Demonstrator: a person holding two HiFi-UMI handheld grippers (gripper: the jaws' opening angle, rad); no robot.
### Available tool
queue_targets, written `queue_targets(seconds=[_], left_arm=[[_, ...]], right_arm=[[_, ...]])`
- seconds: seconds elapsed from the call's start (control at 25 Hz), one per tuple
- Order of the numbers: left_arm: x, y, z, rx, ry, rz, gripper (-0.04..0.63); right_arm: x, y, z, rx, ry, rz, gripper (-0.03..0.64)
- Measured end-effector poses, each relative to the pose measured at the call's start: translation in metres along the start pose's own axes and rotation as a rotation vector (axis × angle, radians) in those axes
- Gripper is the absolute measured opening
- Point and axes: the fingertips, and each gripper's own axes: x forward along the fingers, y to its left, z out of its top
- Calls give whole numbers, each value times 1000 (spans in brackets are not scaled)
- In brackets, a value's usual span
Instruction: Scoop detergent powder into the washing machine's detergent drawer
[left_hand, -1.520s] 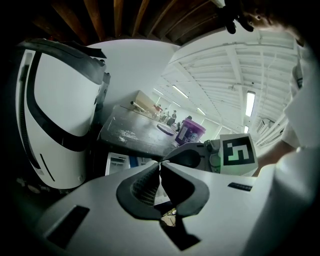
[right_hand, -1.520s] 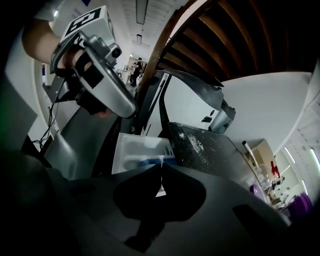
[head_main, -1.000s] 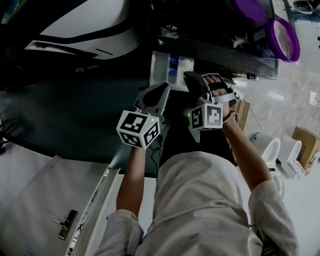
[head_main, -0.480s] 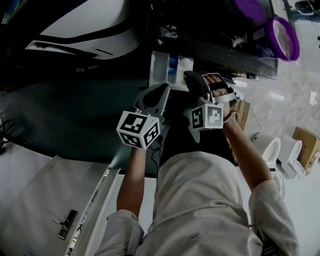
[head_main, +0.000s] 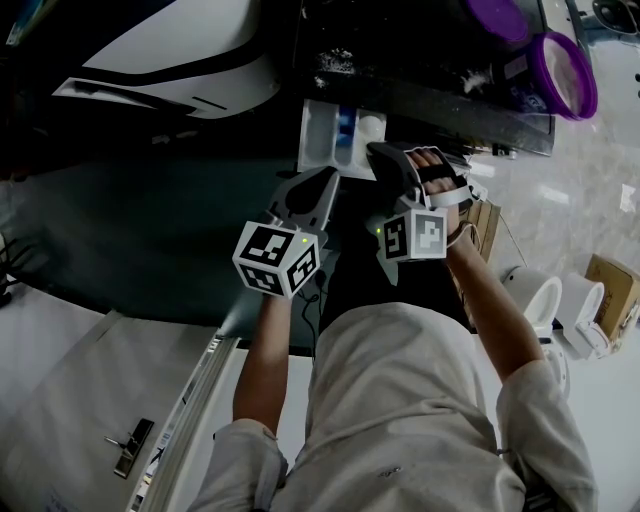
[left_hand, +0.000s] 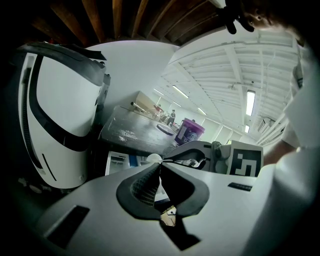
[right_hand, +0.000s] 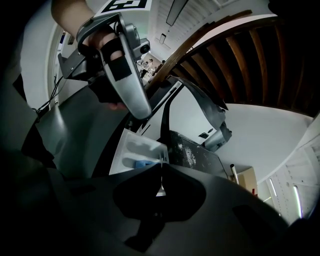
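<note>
The white detergent drawer stands pulled out of the dark washing machine, with a blue insert in its middle. My right gripper reaches to the drawer's right compartment, shut on the thin handle of a white scoop whose bowl lies over that compartment. In the left gripper view the scoop's bowl shows just past my own jaw tips. My left gripper hangs just in front of the drawer, shut with nothing in it. The purple detergent tub stands open at the far right on the machine's top.
The tub's purple lid lies beside it, and spilled powder dusts the dark top. A white curved machine panel fills the upper left. Cardboard boxes and white stools stand on the floor to the right.
</note>
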Motion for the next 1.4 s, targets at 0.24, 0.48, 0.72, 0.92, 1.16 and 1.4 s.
queue_targets(seconds=[0.24, 0.48, 0.72, 0.92, 1.16, 1.4], left_arm=[[-5, -3, 3, 8, -11, 4, 25], [-12, -5, 5, 20, -21, 12, 25], [-21, -4, 9, 28, -33, 30, 25], [-25, -4, 11, 30, -44, 49, 25], [-23, -13, 18, 35, -61, 62, 25], [-22, -24, 26, 35, -84, 81, 25]], right_arm=[[-9, -6, 3, -8, -9, -47, 11], [-11, -3, 6, -10, -10, -29, 11], [-6, 12, 2, 27, -12, 64, 11], [-12, 2, 4, 139, -38, 72, 11], [-26, -18, 3, 394, -100, 109, 11], [-43, -42, 2, 646, -172, 141, 10]])
